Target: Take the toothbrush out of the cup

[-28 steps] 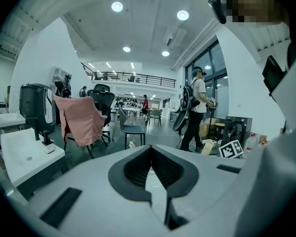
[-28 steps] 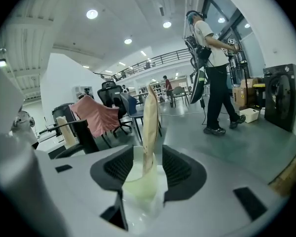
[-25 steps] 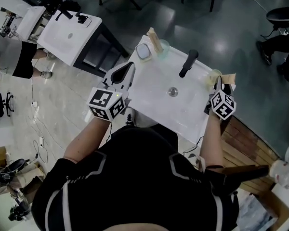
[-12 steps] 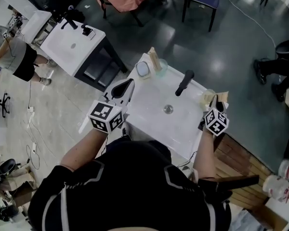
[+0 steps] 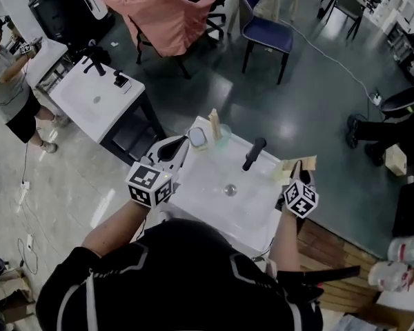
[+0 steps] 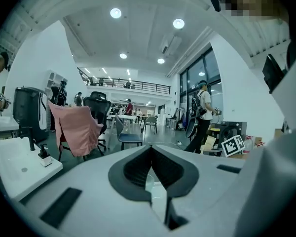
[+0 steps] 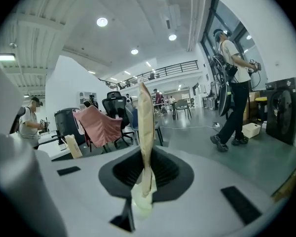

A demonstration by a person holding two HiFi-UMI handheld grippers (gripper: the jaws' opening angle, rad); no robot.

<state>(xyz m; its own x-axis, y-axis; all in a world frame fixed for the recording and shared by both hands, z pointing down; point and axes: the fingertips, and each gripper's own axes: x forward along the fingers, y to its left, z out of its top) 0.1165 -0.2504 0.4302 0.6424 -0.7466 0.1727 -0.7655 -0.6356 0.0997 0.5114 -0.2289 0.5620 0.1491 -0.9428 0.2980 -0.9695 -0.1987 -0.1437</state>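
A toothbrush in a beige paper wrapper [image 7: 145, 122] stands upright between the pads of my right gripper [image 7: 145, 154], which is shut on it; a pale yellow end hangs below the jaws. In the head view the right gripper [image 5: 298, 171] holds the toothbrush [image 5: 302, 163] above the sink's right rim, just beside a small clear cup [image 5: 283, 174]. My left gripper [image 5: 181, 143] hovers over the sink's left edge. Its jaws [image 6: 151, 149] are shut with nothing between them.
A white sink [image 5: 214, 205] with a black faucet [image 5: 252, 154] lies between the grippers. At its far left corner stand a second cup with a wrapped brush [image 5: 217, 133] and a round mirror [image 5: 197, 138]. Beyond are a white side table [image 5: 96, 98], chairs and people.
The right jaws came together on the wrapped toothbrush and rose with it, away from the cup. The left gripper also rose a little. The head view now takes in more of the room.
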